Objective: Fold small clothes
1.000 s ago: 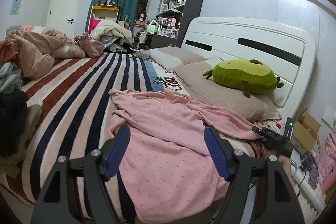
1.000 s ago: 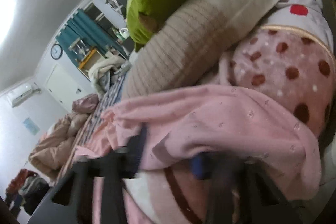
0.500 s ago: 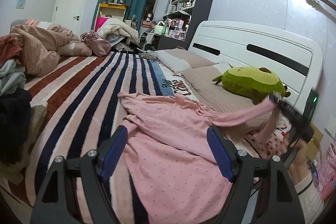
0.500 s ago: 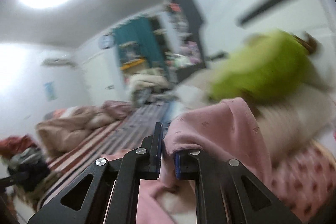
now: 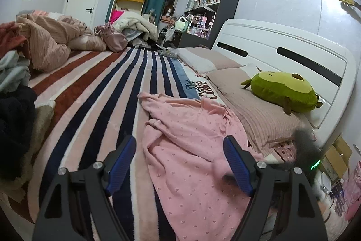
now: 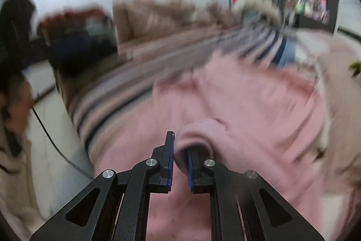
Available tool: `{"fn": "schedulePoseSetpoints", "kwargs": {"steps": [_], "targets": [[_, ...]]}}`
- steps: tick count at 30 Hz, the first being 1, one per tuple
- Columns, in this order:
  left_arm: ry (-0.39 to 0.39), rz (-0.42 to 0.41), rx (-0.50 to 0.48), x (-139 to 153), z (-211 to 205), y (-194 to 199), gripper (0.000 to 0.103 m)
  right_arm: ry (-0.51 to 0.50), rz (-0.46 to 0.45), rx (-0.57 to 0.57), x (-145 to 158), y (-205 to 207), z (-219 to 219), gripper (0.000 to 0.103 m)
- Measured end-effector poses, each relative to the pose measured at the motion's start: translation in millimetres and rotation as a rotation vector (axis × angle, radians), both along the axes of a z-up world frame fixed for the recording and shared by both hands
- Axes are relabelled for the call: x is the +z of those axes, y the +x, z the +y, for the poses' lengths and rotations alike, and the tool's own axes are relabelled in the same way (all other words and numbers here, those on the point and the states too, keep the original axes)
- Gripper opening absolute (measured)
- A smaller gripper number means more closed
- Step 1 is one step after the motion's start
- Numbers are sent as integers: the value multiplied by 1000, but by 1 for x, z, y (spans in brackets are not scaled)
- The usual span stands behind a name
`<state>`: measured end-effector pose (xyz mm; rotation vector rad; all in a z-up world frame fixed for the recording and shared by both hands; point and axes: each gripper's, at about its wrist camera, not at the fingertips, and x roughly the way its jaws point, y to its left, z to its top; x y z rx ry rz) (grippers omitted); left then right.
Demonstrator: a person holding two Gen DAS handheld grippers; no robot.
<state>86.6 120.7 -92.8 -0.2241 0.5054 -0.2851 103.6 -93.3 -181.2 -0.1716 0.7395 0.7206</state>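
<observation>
Left gripper [image 5: 179,164]: jaws stand wide and have just been opening further; nothing is pinched between the blue pads, which hover apart above the bedding; the pink garment [image 5: 194,150] lies crumpled on the striped blanket [image 5: 94,92], spread between and ahead of the fingers and running under the right-hand finger; its long axis runs from the near edge of the bed, below the fingers, away toward the far end of the blanket, the farther end lying ahead and slightly left of the gap between the fingers; which end is collar or hem cannot be told. To the right of the fingers a ribbed beige pillow [image 5: 255,110] carries a green avocado plush [image 5: 284,92] against the white headboard [image 5: 282,49]; far ahead and left sits a heap of bedding [image 5: 49,42]. Right gripper [image 6: 179,164]: jaws nearly together, clamped on a rolled pink cuff or edge of the garment [image 6: 196,134], which wraps over the right-hand finger; the cloth trails from the fingertips ahead and to the right; this view is heavily blurred, so finer detail cannot be told; a person's cream sleeve [image 6: 13,173] shows far left of the fingers.
</observation>
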Motion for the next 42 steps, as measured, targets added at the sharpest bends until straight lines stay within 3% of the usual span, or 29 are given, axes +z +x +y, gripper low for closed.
{"fn": "schedulePoseSetpoints", "kwargs": {"steps": [2,4,6,9,13,16,20,21,22,23,24,25,29,32,36,39,41,42], "targets": [[4,6,-3,-1,-1,1,77,6,61,-2,-17,1,-3,9],[13,13,-4,-4,-1,2,81,42,94,-26,-23,-4,-12,27],[18,25,-7,-9,-1,2,81,107,90,-52,-16,-16,-38,37],[12,42,-15,-17,0,2,81,199,81,-110,6,-27,-66,42],[7,60,-36,-25,-1,0,81,259,56,-295,19,-32,-120,68],[8,64,-45,-27,-2,1,81,243,91,-418,8,-22,-145,71],[8,61,-53,-25,-5,3,81,317,169,-377,-12,-3,-146,70],[11,58,-52,-24,-6,2,81,318,170,-360,-14,1,-142,64],[12,57,-51,-23,-5,2,81,307,157,-351,-15,4,-136,44],[13,55,-49,-23,-5,2,81,284,134,-361,-12,5,-130,32],[15,54,-44,-22,-3,1,81,254,104,-382,-7,6,-125,9],[16,52,-42,-22,-2,0,81,247,79,-385,-2,5,-123,6],[5,49,-22,-22,8,-2,81,251,-64,-312,29,-11,-101,6],[2,46,2,-23,17,-3,81,274,-90,-149,47,-19,-64,6],[0,38,36,-21,29,-9,81,297,10,70,39,-24,-9,6],[-5,38,58,-23,37,-13,81,254,138,188,11,-24,34,9],[-3,43,65,-25,40,-14,81,179,199,211,-9,-23,54,12],[-2,44,65,-25,40,-14,81,162,229,219,-17,-22,58,22]]}}
